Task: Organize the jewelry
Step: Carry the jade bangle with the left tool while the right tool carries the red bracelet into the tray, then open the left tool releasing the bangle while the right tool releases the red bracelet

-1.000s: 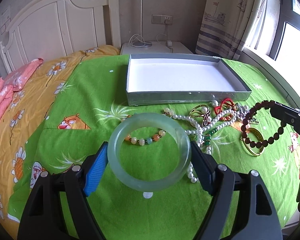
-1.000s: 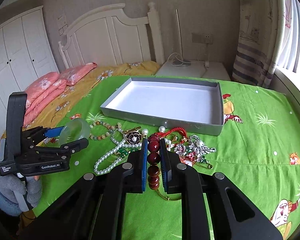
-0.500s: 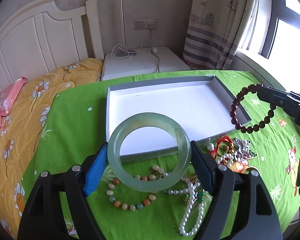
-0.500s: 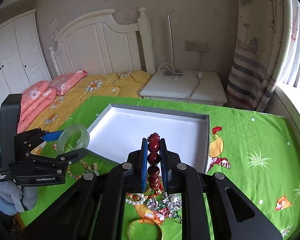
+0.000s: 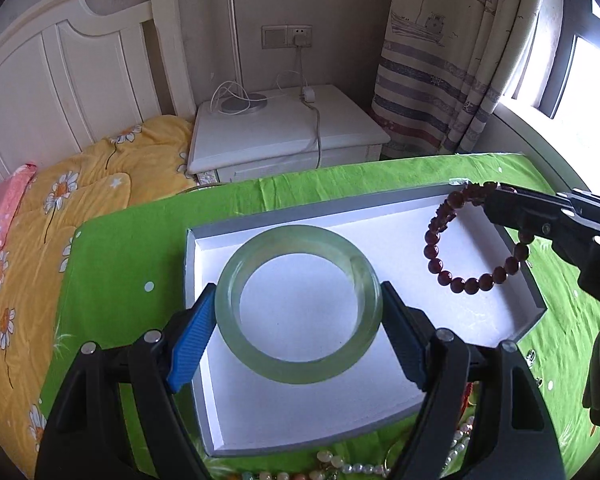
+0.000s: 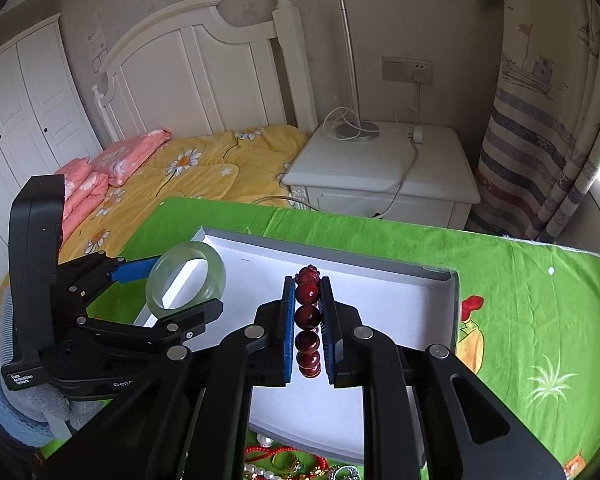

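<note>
- Bedroom setting: white panelled headboard [image 5: 60, 80] at left, yellow daisy-print quilt [image 5: 80, 208], white bedside cabinet [image 5: 276, 136] with a lamp base and cable on it, striped boat-print curtain [image 5: 452, 72] at right by the window.
- Work surface is a bright green cartoon-print cloth [image 5: 124, 256], slightly creased.
- On the cloth sits a shallow rectangular grey-walled box with a matte white floor [image 5: 204, 432].
- Left gripper [image 5: 298, 330]: black frame, ribbed blue pads. The pads press on opposite outer sides of a pale green translucent jade-like bangle [image 5: 300, 368], so the fingers stand wide, clamped on it.
- Bangle: thick, smooth, glossy, fully round. It is held over the left half of the box floor, its ring face turned towards the left wrist camera; whether it touches the floor I cannot tell.
- Left gripper angles downward. In the right wrist view a hand in a grey-and-blue knit glove [image 6: 24, 396] holds its handle.
- Right gripper [image 6: 307, 300]: fingers narrow, pinching a dark red round-bead bracelet [image 5: 468, 280] between the blue pads.
- Beads are polished and spherical. The loop hangs free below the fingertips, over the right half of the box, clear of the bangle.
- Right gripper also pitches downward, entering the left wrist view from the right edge.
- Near edge of the box: a tangle of loose jewellery [image 6: 284, 460] lies on the cloth, including pearl strands, red cord and gold pieces.
</note>
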A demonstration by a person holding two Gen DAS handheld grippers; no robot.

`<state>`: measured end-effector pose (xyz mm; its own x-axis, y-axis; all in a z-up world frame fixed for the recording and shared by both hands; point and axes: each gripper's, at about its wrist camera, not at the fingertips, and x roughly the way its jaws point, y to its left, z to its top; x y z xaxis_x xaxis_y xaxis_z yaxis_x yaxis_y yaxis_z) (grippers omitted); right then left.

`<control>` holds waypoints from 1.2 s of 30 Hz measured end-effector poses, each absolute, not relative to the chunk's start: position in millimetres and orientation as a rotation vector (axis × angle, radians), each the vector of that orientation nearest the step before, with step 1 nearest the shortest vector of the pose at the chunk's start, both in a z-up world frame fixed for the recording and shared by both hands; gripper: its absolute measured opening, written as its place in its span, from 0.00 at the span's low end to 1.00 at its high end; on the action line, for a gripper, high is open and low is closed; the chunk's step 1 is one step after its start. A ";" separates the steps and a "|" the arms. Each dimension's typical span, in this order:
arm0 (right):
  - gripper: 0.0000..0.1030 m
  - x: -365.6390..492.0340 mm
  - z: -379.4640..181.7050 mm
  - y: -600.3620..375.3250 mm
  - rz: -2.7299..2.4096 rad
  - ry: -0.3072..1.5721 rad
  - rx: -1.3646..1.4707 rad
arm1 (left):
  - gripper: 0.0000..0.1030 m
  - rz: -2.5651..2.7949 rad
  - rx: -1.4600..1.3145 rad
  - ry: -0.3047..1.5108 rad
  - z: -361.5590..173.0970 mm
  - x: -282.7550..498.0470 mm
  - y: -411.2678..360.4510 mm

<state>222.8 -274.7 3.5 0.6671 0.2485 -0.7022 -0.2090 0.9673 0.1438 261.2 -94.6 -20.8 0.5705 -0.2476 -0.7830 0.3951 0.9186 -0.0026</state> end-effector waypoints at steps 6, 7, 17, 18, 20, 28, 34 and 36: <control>0.16 256.5 -25.1 -279.7 0.318 0.898 0.204 | 0.76 -0.375 0.162 0.935 -39.4 288.9 -100.1; 0.16 261.5 -31.8 -282.2 0.299 0.916 0.204 | 0.76 -0.373 0.160 0.945 -42.9 292.5 -100.7; 0.16 277.4 -70.8 -310.6 0.118 1.016 0.109 | 0.76 -0.342 0.163 1.039 -71.2 314.3 -100.0; 0.16 277.6 -71.9 -312.4 0.115 1.018 0.111 | 0.76 -0.339 0.157 1.044 -71.8 315.9 -99.1; 0.16 278.5 -73.5 -315.0 0.104 1.017 0.113 | 0.76 -0.327 0.149 1.044 -71.4 318.5 -97.1; 0.16 284.5 -77.1 -304.9 0.114 1.038 0.103 | 0.76 -0.311 0.159 1.057 -73.6 322.1 -98.1; 0.16 289.1 -77.7 -285.3 0.161 1.049 0.120 | 0.77 -0.316 0.130 1.056 -71.5 321.7 -94.5; 0.16 290.8 -78.2 -281.9 0.193 1.058 0.143 | 0.84 -0.334 0.105 1.055 -68.2 321.0 -91.5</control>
